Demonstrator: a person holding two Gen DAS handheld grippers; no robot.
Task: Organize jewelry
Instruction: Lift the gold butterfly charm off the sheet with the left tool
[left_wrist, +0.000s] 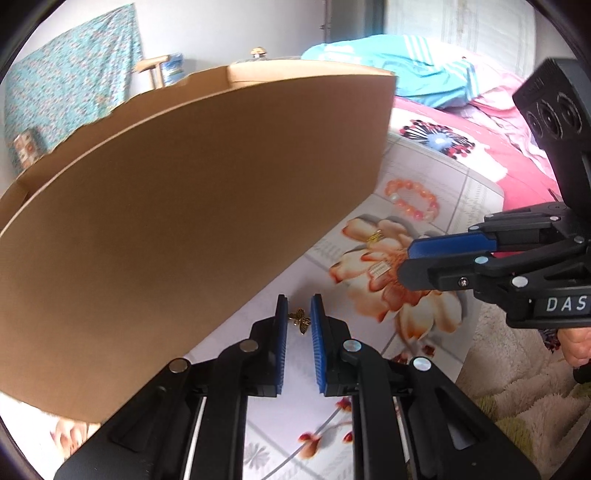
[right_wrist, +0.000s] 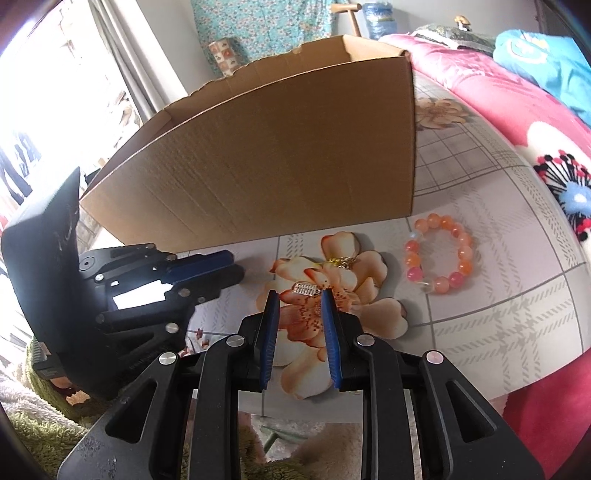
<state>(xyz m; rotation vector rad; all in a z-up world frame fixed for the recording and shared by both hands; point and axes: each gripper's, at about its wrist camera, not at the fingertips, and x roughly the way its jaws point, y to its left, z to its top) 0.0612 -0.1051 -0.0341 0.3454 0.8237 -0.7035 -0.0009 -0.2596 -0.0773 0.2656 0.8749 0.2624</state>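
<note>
A small bronze butterfly charm (left_wrist: 300, 320) sits between the blue pads of my left gripper (left_wrist: 299, 312), which is shut on it just above the floral cloth (left_wrist: 332, 424). That gripper (right_wrist: 234, 268) also shows at the left of the right wrist view, close to the cardboard box (right_wrist: 277, 147). My right gripper (right_wrist: 300, 301) stands open over a printed flower. A silver pendant (right_wrist: 306, 288) lies on the cloth between its fingertips, not pressed. Beyond the pendant lies a gold piece (right_wrist: 341, 262). An orange and pink bead bracelet (right_wrist: 439, 254) rests to the right.
The tall open box (left_wrist: 184, 203) fills the left of the left wrist view, its inside hidden. A pink flowered blanket (right_wrist: 517, 110) and a blue garment (left_wrist: 406, 70) lie behind the cloth. A fluffy rug (left_wrist: 517, 387) borders the near side. A hand (left_wrist: 576, 343) holds the right gripper (left_wrist: 406, 263).
</note>
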